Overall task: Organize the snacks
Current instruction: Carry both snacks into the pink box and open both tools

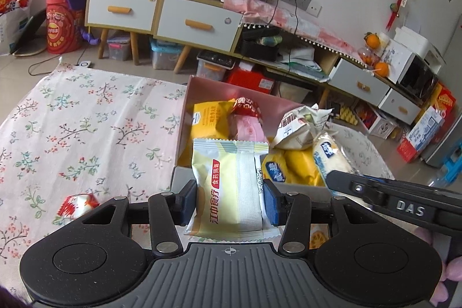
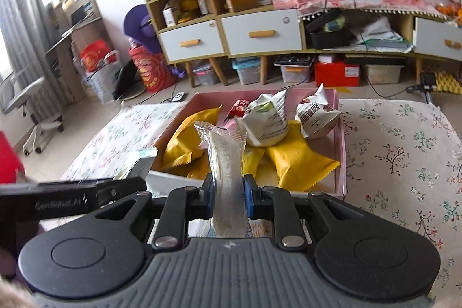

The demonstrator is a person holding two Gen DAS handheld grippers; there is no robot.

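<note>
My left gripper [image 1: 229, 201] is shut on a pale yellow snack packet with a red label [image 1: 228, 186], held flat just in front of the pink box [image 1: 202, 84]. My right gripper [image 2: 229, 197] is shut on a clear wrapped rice cracker packet [image 2: 225, 163], held on edge above the near rim of the pink box [image 2: 342, 140]. Several snacks fill the box: yellow packets [image 2: 297, 160], white crumpled bags [image 2: 267, 120] and a red sweet [image 2: 238, 107]. The right gripper's arm [image 1: 398, 195] crosses the left wrist view at right, its cracker packet [image 1: 332, 155] over the box.
A floral tablecloth [image 1: 86, 129] covers the table around the box. A small red-and-white wrapped snack [image 1: 76, 202] lies on the cloth at left. Beyond the table stand a shelf unit with drawers [image 2: 219, 31], storage bins on the floor and an office chair [image 2: 29, 106].
</note>
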